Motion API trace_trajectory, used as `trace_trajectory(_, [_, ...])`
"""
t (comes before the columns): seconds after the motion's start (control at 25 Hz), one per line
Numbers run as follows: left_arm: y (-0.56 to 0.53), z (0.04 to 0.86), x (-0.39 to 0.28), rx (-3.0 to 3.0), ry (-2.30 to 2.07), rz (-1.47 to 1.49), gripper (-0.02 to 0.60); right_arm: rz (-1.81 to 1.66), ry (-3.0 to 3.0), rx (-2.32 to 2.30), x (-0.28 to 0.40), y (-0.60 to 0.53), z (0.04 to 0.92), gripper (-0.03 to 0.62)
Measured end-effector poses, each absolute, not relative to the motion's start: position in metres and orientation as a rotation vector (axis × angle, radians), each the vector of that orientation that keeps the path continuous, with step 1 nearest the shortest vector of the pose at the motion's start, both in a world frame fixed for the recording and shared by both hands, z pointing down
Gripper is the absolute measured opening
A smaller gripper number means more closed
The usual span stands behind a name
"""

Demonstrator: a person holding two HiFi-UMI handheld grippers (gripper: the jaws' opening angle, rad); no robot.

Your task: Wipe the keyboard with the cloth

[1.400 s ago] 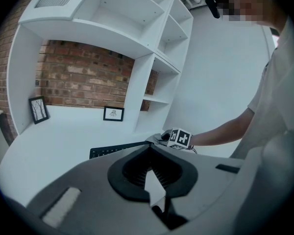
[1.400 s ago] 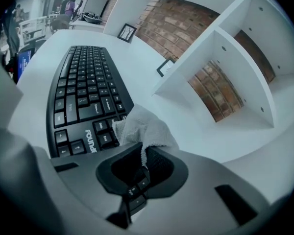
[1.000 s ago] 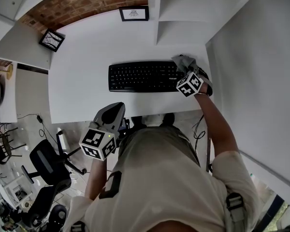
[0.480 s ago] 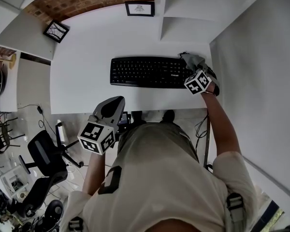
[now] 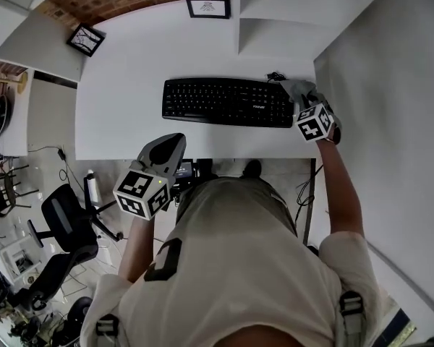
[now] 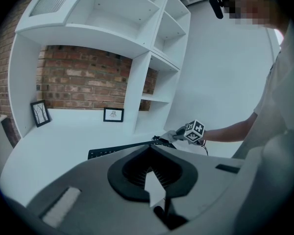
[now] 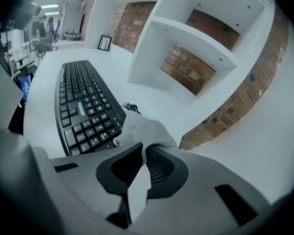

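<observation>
Head view shows a black computer keyboard [image 5: 228,102] lying flat on the white table [image 5: 123,100], with a pale grey cloth [image 5: 296,89] bunched at its right end. The right gripper [image 5: 304,101] has its jaws clamped on that cloth. Right gripper view shows the fabric pinched between the dark pads, touching the keyboard's number-pad corner. The left gripper [image 5: 175,143] hangs off the table's near edge, well apart from the keyboard. Left gripper view shows its jaws together with nothing between them. A small black-framed picture [image 5: 207,6] stands at the table's back
</observation>
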State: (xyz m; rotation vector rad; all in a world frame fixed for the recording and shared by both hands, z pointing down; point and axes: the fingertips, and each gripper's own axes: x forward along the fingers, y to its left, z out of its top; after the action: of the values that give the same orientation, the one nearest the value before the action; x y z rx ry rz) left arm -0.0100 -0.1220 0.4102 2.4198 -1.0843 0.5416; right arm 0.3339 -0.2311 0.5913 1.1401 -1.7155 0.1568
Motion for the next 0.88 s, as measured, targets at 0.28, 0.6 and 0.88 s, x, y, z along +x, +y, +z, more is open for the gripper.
trace_trajectory(0.28, [-0.137,0.390,0.006,2.478,-1.144,0.546,0.003,0.300,-2.112,1.295,0.288,-0.228,0.530,0.014])
trace_trajectory(0.6, [-0.115,0.398,0.033,2.428,-1.172,0.539,0.003,1.158,-2.829,1.174,0.224,-0.202,0.446,0.014])
trace_trajectory(0.88, [-0.095,0.396,0.025,2.357,-1.250,0.520,0.003,1.253,-2.836,0.917,0.190,-0.167,0.430,0.014])
